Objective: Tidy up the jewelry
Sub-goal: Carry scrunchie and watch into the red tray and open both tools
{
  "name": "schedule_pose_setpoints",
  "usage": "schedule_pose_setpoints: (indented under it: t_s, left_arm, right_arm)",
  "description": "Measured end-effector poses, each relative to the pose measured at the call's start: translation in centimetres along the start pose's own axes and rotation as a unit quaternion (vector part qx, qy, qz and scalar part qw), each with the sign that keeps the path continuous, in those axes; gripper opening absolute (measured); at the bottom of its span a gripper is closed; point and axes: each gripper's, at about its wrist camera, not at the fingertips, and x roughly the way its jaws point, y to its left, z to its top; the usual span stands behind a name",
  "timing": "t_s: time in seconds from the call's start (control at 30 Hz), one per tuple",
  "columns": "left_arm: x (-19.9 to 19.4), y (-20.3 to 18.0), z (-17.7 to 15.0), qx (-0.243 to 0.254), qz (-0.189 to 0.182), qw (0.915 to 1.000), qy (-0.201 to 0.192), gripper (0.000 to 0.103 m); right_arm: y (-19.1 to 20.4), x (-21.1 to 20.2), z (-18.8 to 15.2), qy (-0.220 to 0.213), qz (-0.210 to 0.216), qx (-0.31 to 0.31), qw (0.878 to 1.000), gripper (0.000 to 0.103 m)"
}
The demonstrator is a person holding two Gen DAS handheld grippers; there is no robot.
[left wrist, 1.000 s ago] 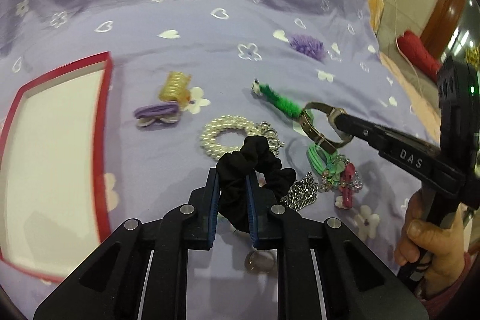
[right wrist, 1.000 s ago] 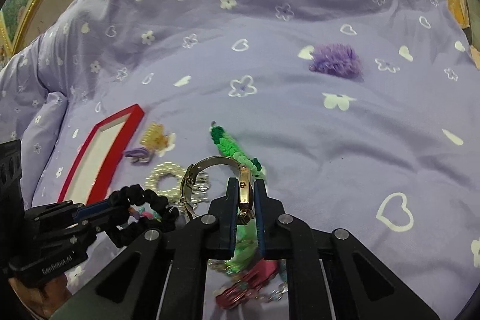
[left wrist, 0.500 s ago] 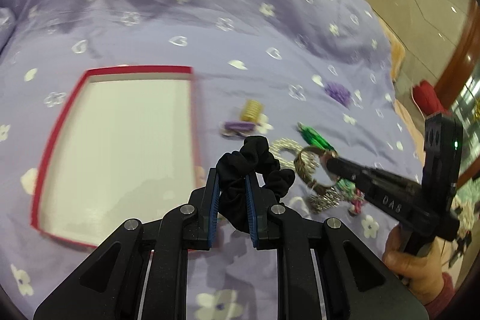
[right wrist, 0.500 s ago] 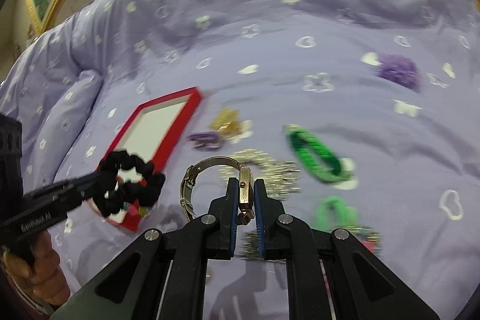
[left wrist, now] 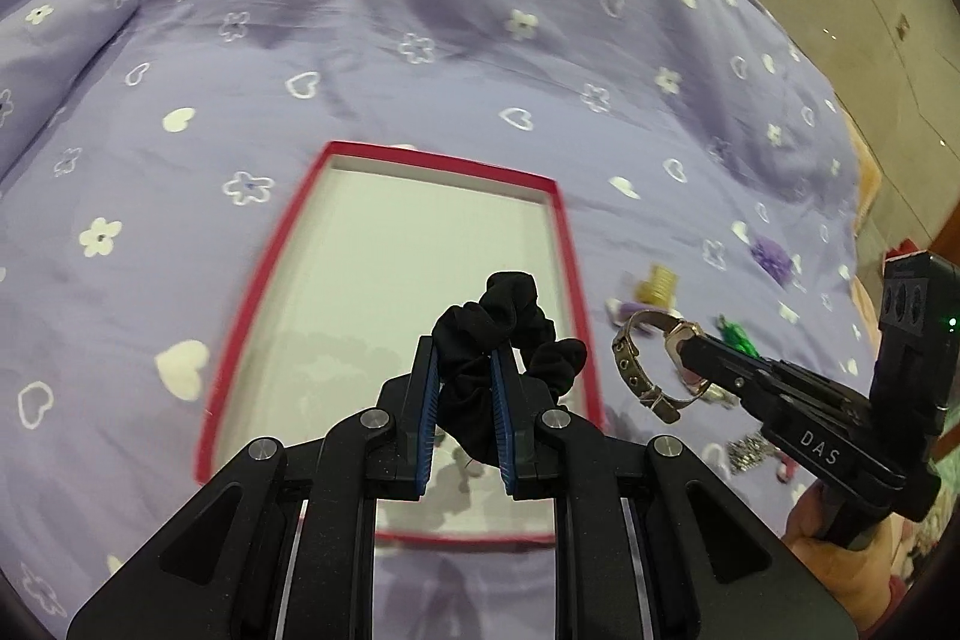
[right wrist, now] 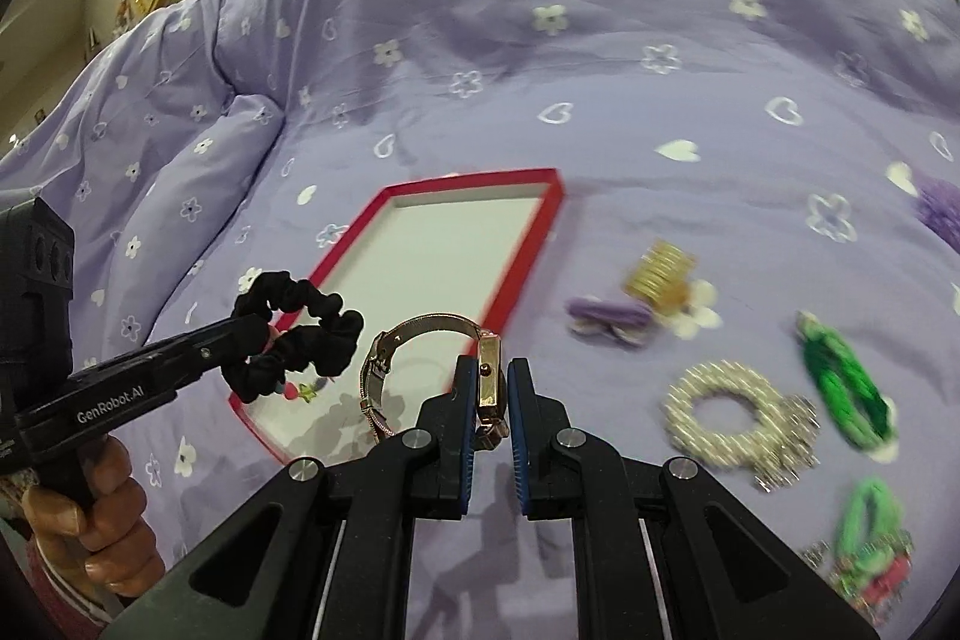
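The left gripper [left wrist: 462,403] is clamped on a black scrunchie [left wrist: 510,340], held above the near right part of the red-rimmed tray [left wrist: 384,157] on the purple bedspread [left wrist: 420,40]. The right gripper [right wrist: 493,388] is closed on the case of a wristwatch [right wrist: 489,370]; its strap loop hangs free over the tray's near right corner.

Recommended procedure, as a judgement:
1. Bring each item fully inside the red rim before release; the scrunchie overlaps the right edge in the left wrist view.
2. Lower close to the white floor, then open the jaws, so nothing bounces out.
3. Place the two items apart; the grippers are near each other and could collide.

Remaining on the bedspread, to the right of the tray: pearl bracelet [right wrist: 729,418], green bands [right wrist: 843,388], gold clip [right wrist: 660,271].
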Motion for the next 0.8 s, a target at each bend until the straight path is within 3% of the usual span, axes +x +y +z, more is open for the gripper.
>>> schedule_pose_setpoints:
  t_s: [0.5, 0.8]
  left_arm:
    - [6.1, 5.4, 3.2, -0.043, 0.017, 0.9985, 0.03, 0.015]
    - [9.2, 6.9, 2.8, -0.047, 0.037, 0.9968, 0.052, 0.015]
  right_arm:
    - [2.6, 8.7, 3.9, 0.04, 0.005, -0.035, 0.999, 0.01]
    - [2.6, 12.9, 4.2, 0.083, -0.015, -0.059, 0.995, 0.01]
